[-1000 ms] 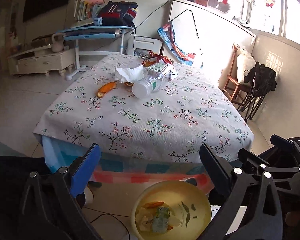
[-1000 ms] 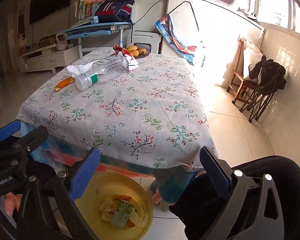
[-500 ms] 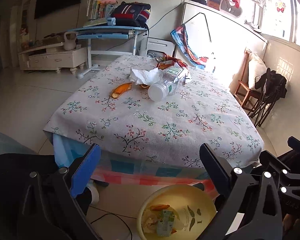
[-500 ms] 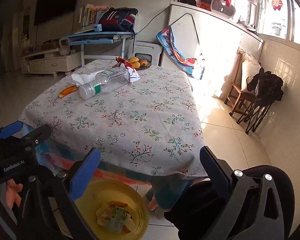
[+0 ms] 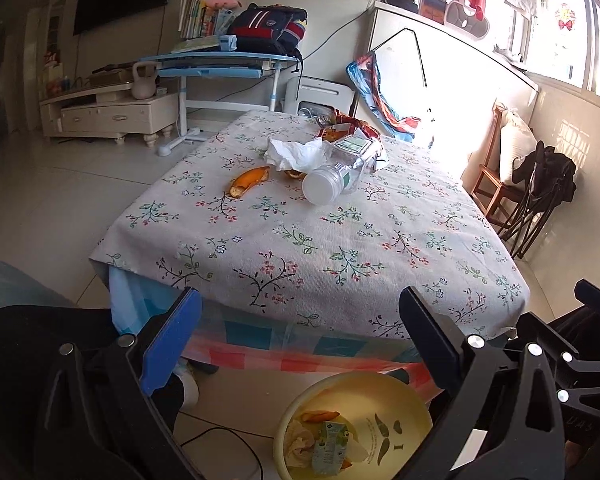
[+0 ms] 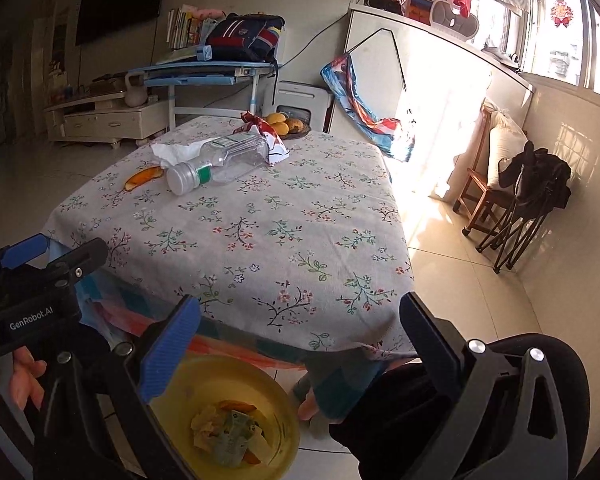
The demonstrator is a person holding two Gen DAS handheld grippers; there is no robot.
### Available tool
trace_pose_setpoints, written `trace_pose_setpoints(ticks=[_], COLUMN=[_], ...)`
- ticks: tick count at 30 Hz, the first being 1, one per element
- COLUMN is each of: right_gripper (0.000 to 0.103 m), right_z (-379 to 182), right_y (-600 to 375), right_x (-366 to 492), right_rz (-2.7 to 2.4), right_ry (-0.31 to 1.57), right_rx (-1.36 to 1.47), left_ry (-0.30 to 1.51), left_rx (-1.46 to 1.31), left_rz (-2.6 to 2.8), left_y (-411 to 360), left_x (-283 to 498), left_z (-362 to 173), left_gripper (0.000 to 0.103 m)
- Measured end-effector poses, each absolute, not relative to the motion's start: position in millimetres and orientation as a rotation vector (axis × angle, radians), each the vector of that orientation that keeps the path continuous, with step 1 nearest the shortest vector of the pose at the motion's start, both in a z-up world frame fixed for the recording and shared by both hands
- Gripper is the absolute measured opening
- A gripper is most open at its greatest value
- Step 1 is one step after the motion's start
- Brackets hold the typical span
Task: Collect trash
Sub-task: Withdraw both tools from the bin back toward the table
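A yellow bin (image 5: 396, 396) (image 6: 204, 376) stands on the floor below the table's near edge, holding peel, tissue and a small carton. On the floral tablecloth (image 5: 320, 240) (image 6: 260, 220) lie a clear plastic bottle (image 5: 340, 172) (image 6: 220, 160), a crumpled white tissue (image 5: 296, 152) (image 6: 176, 148), an orange peel (image 5: 248, 182) (image 6: 142, 178) and a red snack wrapper (image 5: 348, 128) (image 6: 266, 130). My left gripper (image 5: 300, 336) and right gripper (image 6: 300, 336) are both open and empty, held near the table's front edge above the bin.
A bowl of oranges (image 6: 288, 124) sits at the table's far end. A blue desk with a backpack (image 5: 268, 32) and a TV cabinet (image 5: 112, 112) stand behind. A wooden chair and a folded black stand (image 5: 540, 192) are at the right. My left gripper's body (image 6: 32, 280) shows in the right view.
Both grippers have risen and tilted up a little, so the table appears lower and closer in view. Both stay open and empty. The trash on the table has not moved.
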State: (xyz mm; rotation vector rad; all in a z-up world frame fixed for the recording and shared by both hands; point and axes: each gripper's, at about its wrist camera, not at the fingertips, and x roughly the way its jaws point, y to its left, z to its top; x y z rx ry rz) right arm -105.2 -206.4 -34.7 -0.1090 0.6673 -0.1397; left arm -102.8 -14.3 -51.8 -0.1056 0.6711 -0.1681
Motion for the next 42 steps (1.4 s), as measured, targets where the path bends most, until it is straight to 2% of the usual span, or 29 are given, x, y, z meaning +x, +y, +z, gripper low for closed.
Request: trace_pose_setpoints(ticks=[42], right_gripper=[0.095], right_z=[-39.5], right_y=[-197.1], right_x=[-101.4], right_rz=[-0.089], right_ry=[0.7], right_rx=[-0.115], left_ry=[0.687], left_rx=[-0.134], left_rz=[-0.156], left_y=[-9.6], left_x=[-92.6], left_z=[-53.1], left_gripper=[0.096])
